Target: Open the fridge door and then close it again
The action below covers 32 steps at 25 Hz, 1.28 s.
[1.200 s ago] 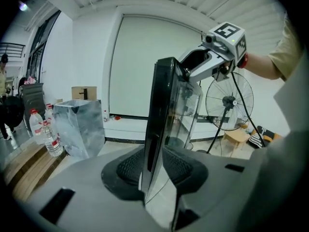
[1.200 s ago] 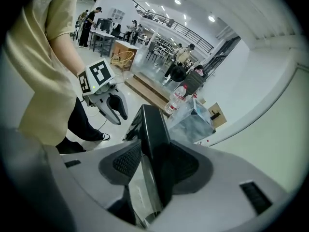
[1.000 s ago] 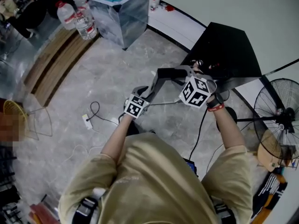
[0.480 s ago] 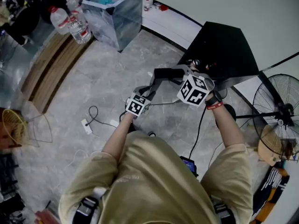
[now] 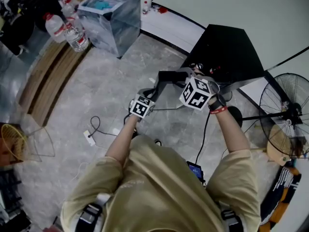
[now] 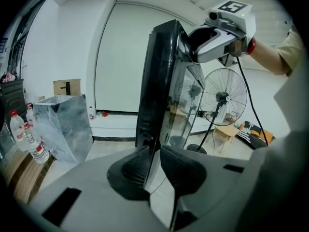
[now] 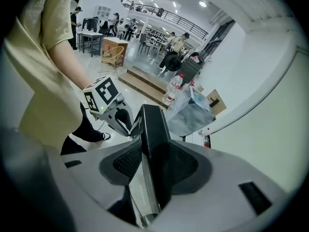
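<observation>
The small black fridge [image 5: 227, 47] stands by the white wall with its glass door [image 5: 174, 75] swung open toward me. My right gripper [image 5: 192, 77] is shut on the door's top edge; in the right gripper view the dark door [image 7: 154, 129] fills the space between the pads of that gripper [image 7: 157, 164]. My left gripper [image 5: 157, 83] is at the door's free edge, lower down. Its jaws are closing, and in the left gripper view the door [image 6: 157, 81] runs edge-on between the pads of this gripper [image 6: 153, 166], which touch it.
A standing fan [image 5: 285, 115] is to the right of the fridge. A foil-wrapped box [image 5: 108, 13] and water bottles [image 5: 67, 30] sit at the far left by a wooden step [image 5: 43, 76]. A power strip with its cable [image 5: 89, 137] lies on the marble floor.
My left gripper has edged in toward the door's free edge. The right gripper keeps its hold on the door's top, and both hands have drifted slightly with the door.
</observation>
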{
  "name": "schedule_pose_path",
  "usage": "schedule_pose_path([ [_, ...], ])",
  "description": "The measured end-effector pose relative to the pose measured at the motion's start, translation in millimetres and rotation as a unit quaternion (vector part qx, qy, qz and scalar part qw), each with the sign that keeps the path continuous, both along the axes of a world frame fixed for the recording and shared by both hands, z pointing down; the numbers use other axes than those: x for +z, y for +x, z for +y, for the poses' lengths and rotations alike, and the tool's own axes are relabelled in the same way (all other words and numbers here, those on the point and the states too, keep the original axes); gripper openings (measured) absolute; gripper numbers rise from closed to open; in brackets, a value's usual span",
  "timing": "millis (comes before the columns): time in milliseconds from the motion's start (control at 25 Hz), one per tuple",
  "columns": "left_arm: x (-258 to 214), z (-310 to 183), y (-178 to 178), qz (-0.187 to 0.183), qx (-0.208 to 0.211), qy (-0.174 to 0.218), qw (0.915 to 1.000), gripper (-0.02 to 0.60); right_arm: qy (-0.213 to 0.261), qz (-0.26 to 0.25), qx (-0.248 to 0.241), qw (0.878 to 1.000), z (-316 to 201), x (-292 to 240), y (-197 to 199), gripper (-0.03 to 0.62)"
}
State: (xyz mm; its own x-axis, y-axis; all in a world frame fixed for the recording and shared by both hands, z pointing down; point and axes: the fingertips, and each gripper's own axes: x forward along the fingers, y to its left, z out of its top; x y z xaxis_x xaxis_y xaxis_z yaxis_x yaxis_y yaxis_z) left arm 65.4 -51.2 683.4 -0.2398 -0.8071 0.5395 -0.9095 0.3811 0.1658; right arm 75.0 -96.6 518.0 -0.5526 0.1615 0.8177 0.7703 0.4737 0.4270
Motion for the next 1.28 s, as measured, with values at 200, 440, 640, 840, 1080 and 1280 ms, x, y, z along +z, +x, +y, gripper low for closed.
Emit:
schedule_pose_path([
  [200,0,-7,-14,-0.006,-0.005,-0.003,1.0,0.086,-0.005,-0.001,0.02,1.0,-7,0,-12,0.193],
  [440,3,-16,-31,-0.01,0.014,-0.012,0.9998,0.086,-0.006,-0.001,0.04,0.999,-15,2,-27,0.193],
  [640,2,-21,-40,-0.012,0.032,-0.021,0.9992,0.086,-0.004,-0.001,0.058,0.998,-18,2,-36,0.193],
  [840,2,-25,-50,-0.025,0.054,-0.029,0.9978,0.084,-0.002,-0.002,0.08,0.997,-22,2,-45,0.193],
  [1080,2,-28,-63,-0.022,0.076,-0.037,0.9962,0.084,0.001,-0.003,0.11,0.994,-24,1,-57,0.195],
  [1280,5,-28,-67,-0.018,0.086,-0.041,0.9953,0.084,0.004,-0.008,0.136,0.991,-23,2,-61,0.198],
])
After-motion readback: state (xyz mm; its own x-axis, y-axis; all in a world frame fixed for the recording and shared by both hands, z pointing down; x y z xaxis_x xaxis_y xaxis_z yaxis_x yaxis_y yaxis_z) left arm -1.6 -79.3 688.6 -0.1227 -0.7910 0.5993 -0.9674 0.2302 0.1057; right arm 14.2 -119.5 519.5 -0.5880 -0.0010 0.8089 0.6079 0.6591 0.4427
